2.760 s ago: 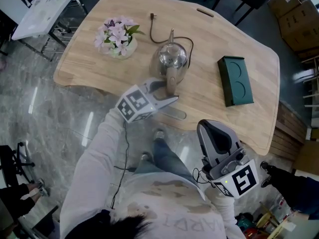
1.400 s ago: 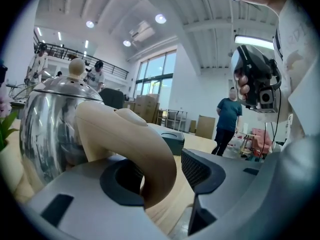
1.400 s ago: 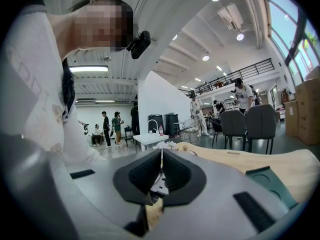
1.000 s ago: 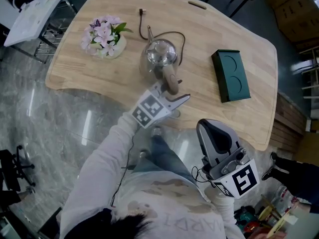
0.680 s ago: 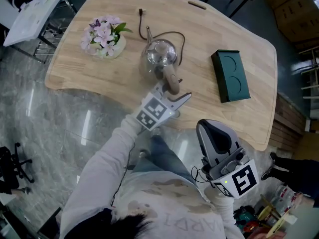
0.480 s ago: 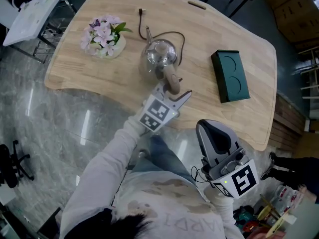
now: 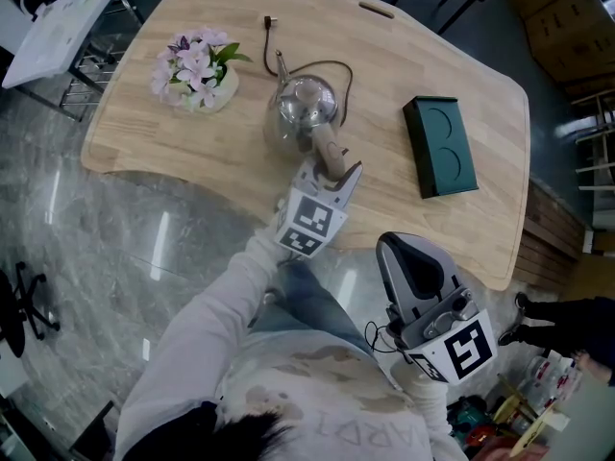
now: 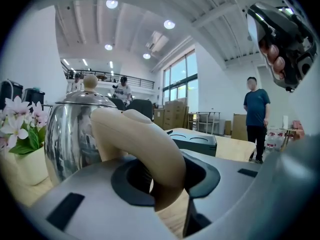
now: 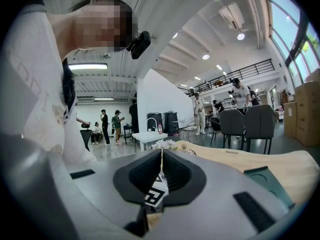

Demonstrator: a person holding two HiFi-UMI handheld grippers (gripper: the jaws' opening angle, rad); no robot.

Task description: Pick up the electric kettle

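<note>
A: So, where's it at?
B: On the worktop (image 7: 192, 133), electric kettle (image 7: 306, 104) stands approx. mid. Left tool (image 7: 336, 171): jaws just closed in on its handle (image 8: 145, 144), pads apparently pressing. Right tool (image 9: 161, 179): jaws together, empty.
A: Risks?
B: Body may swing under that curved handle & slip; cord (image 7: 332, 62) could drag.

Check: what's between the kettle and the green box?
Head view: black cord looping beside the electric kettle, then bare wooden table up to the green box.
</note>
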